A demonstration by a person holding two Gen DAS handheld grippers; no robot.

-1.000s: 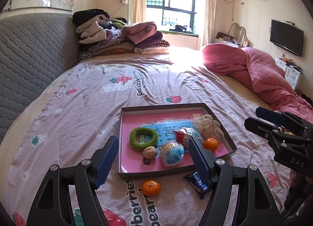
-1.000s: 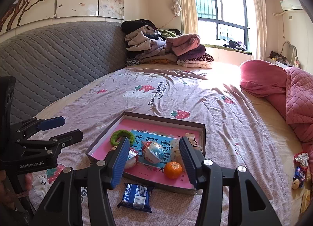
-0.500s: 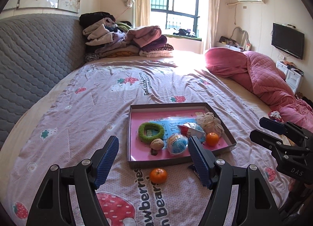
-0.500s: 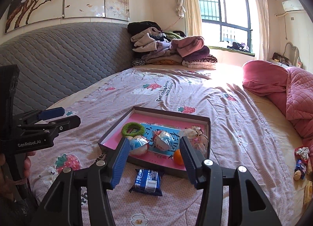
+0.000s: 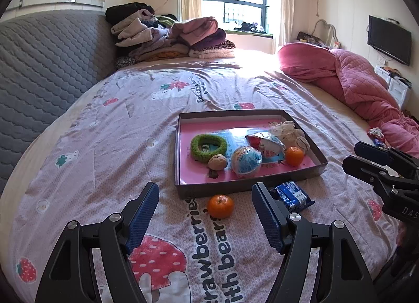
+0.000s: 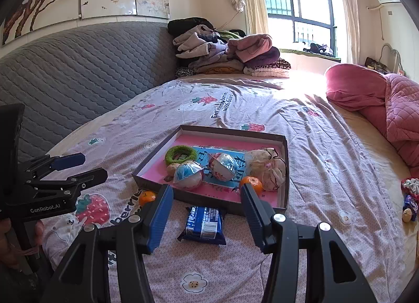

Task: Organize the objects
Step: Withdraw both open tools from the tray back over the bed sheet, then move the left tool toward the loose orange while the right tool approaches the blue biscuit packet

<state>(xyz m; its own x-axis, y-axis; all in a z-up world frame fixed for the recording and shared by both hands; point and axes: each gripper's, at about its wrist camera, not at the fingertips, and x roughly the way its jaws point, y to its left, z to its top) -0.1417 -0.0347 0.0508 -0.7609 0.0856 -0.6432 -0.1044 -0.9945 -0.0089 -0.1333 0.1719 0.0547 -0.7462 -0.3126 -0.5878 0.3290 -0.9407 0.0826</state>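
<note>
Both claws have dropped nearer the bed (image 5: 104, 125) & pulled back from tray (image 5: 180, 146). L claw (image 5: 205, 214) apart, empty, orange (image 5: 220, 205) at 12; R claw (image 6: 207, 207) apart over blue packet (image 6: 203, 221), tilted down.

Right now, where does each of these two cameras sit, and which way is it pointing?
Left wrist view: sits on the left gripper, looking forward and down at the loose orange and the tray on the bed; its own open fingers show, with the right gripper at the right edge.
Right wrist view: sits on the right gripper, aimed at the blue snack packet; its open fingers show, plus the left gripper and a hand at the left.
Shared: tray, orange, packet, window.
</note>
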